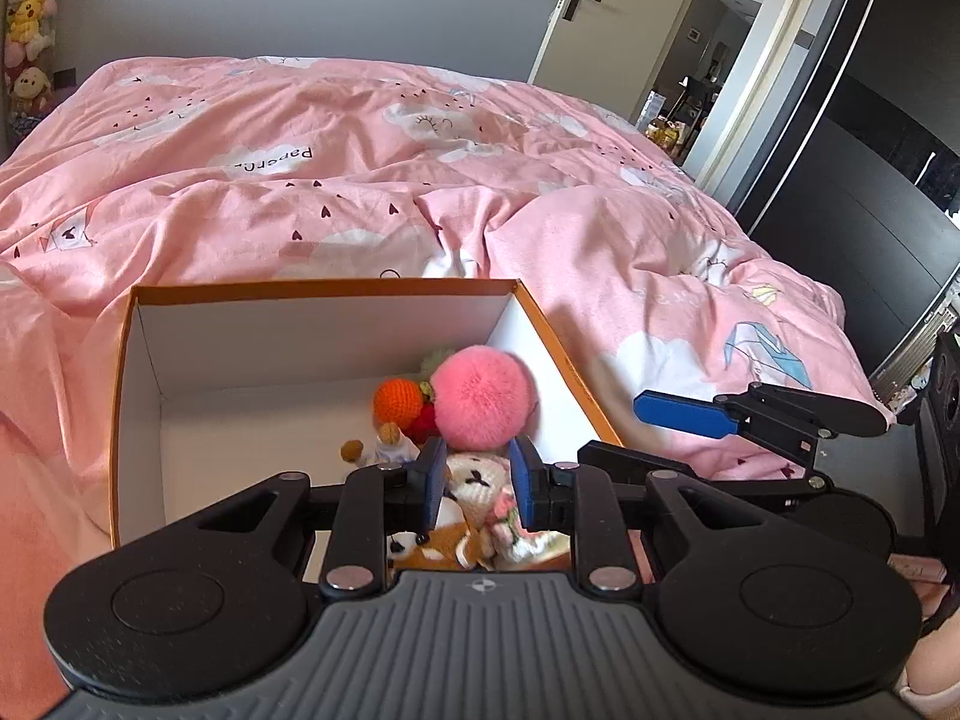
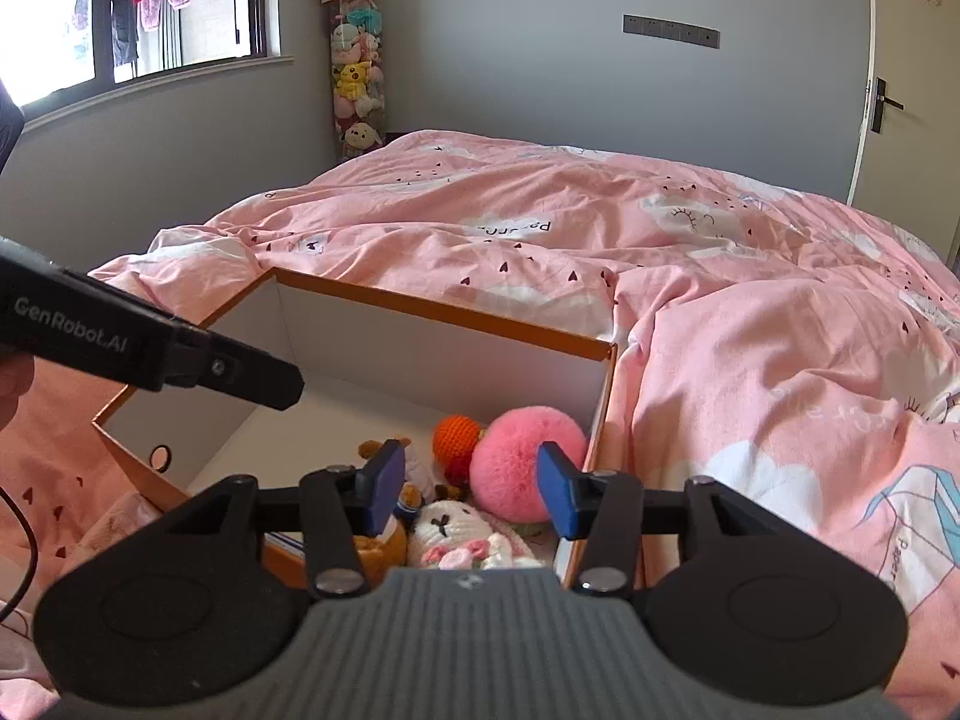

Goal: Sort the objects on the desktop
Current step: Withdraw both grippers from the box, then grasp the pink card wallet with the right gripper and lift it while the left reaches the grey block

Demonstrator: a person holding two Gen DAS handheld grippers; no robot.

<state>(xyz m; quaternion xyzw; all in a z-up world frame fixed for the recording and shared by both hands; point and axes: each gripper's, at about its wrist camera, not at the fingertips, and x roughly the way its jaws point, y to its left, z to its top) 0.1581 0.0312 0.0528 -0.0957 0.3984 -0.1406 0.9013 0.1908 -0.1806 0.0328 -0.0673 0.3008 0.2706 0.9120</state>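
An orange-rimmed white box lies on the bed with soft toys heaped in its near right corner. Among them are a fluffy pink pompom, an orange crochet ball, a white crochet bunny and a small doll. My left gripper hovers over that heap, its jaws a little apart with nothing pressed between them. My right gripper hangs open above the same corner, over the pompom and bunny. One of its blue fingers shows just outside the box's right wall.
A rumpled pink duvet covers the bed all round the box. A dark wardrobe and an open door stand to the right. A hanging column of plush toys fills the far corner beside a window.
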